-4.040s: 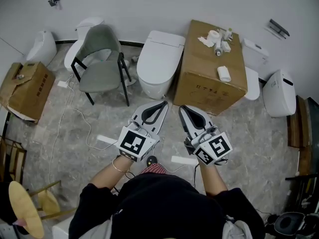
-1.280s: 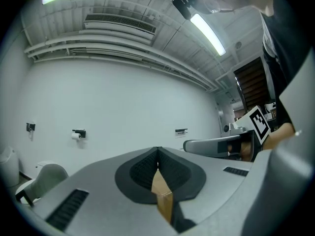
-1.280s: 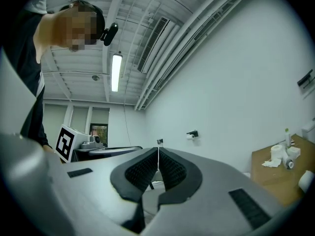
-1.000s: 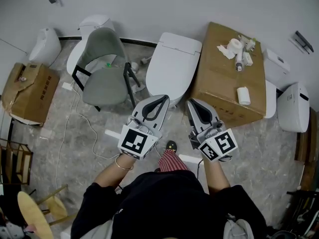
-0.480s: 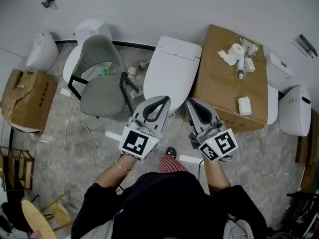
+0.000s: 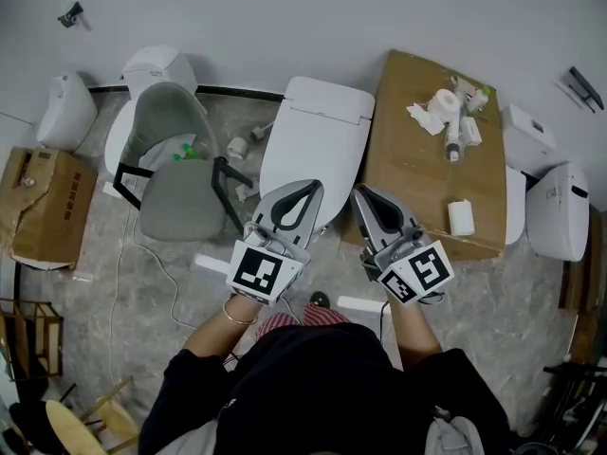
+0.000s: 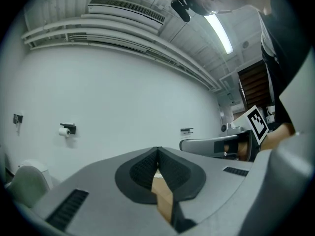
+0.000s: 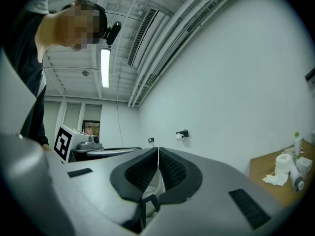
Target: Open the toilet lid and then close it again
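L gripper point(image 6: 310, 187) & R gripper point(image 6: 359, 192) closed, empty, at toilet lid point(image 6: 318, 131) near end.

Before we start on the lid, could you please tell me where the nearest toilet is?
In the head view, the toilet sits mid-frame, between the grey chair on its left and the cardboard box on its right.

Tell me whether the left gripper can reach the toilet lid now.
Probably yes: the left gripper, jaws shut, hangs over the front end of the closed toilet lid, nothing between them; the chair stands off to the side.
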The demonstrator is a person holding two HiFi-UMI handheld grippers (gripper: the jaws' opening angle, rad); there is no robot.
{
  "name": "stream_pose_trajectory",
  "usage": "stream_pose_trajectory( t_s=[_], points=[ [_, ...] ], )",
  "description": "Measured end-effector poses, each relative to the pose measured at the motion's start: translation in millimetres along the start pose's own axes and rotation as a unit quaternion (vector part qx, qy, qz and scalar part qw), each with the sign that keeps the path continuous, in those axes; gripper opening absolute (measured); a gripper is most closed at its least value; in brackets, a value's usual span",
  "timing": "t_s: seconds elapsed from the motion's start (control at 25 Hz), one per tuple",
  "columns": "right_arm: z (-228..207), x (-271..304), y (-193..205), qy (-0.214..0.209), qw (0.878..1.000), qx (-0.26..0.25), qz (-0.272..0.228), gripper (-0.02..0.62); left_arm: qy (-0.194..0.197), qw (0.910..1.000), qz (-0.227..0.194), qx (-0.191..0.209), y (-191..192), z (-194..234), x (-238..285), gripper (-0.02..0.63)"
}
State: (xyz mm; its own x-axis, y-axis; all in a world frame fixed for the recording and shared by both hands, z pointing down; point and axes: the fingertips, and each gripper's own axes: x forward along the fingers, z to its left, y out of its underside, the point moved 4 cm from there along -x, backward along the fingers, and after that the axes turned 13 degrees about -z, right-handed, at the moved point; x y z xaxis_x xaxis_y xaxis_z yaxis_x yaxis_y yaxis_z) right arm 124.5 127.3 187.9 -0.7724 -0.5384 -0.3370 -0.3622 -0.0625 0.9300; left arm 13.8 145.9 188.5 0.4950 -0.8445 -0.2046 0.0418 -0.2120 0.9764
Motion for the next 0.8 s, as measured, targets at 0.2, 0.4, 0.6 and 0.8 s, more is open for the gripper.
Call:
stream_pose_trajectory(
  t_s=[0.2, 0.4, 0.6, 0.8],
  points=[
    [-8, 18, 4, 0.013, 1.0, -0.01, -0.007, 0.02, 0.006, 0.9998, -0.02, -0.004, 3, 17, 11, 0.003],
    [-9, 42, 11, 0.038, 0.999, -0.013, -0.013, 0.02, 0.04, 0.999, -0.021, 0.001, 6, 41, 20, 0.003],
    [-8, 62, 21, 0.052, 0.998, -0.011, -0.017, 0.02, 0.071, 0.9971, -0.025, 0.008, 7, 57, 32, 0.003],
    [-10, 71, 36, 0.057, 0.998, -0.014, -0.017, 0.02, 0.084, 0.9963, -0.02, -0.007, 27, 67, 33, 0.003]
  ],
)
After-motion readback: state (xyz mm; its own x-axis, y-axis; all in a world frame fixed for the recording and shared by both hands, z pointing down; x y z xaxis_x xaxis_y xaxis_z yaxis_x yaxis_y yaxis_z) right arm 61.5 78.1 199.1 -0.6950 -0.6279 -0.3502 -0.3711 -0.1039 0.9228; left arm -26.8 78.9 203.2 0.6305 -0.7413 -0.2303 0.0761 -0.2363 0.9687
